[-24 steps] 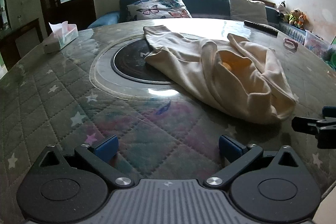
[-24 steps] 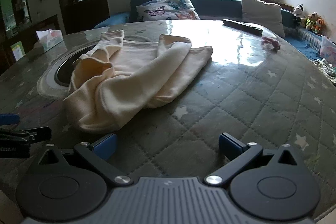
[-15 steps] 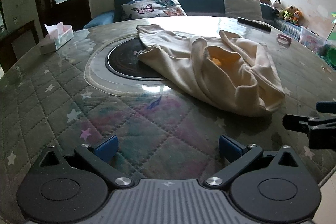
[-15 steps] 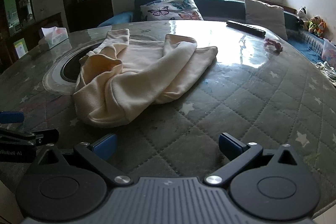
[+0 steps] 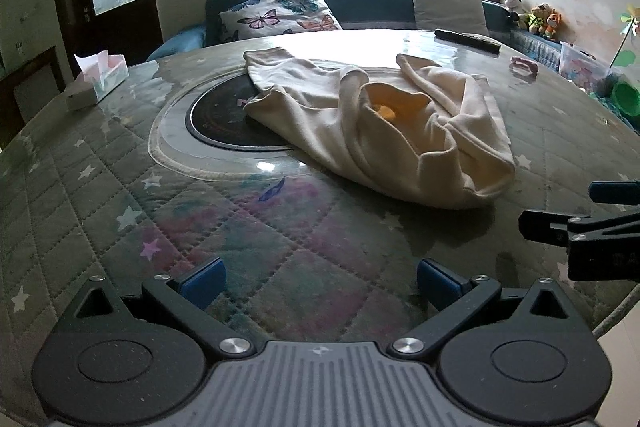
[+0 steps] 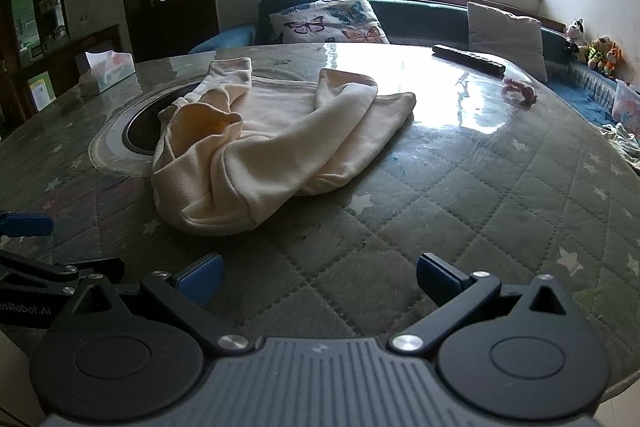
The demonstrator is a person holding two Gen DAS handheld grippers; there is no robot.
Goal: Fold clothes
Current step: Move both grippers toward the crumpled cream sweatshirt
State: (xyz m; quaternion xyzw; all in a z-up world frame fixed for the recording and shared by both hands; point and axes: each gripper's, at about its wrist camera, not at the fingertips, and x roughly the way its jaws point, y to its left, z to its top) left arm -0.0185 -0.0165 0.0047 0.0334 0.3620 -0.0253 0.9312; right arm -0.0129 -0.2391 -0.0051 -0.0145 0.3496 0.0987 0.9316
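Note:
A cream garment lies crumpled in a heap on the round table, partly over the dark centre disc; it also shows in the right wrist view. My left gripper is open and empty, low over the near table edge, well short of the garment. My right gripper is open and empty, also short of the garment. Each gripper shows at the side of the other's view: the right one, the left one.
The table has a quilted star cloth under glass. A tissue box sits at the far left, a remote control and a small pink object at the far right. A sofa with cushions stands behind.
Both grippers have drawn back and risen a little, so the garment looks farther away. The garment has not moved. Both stay open.

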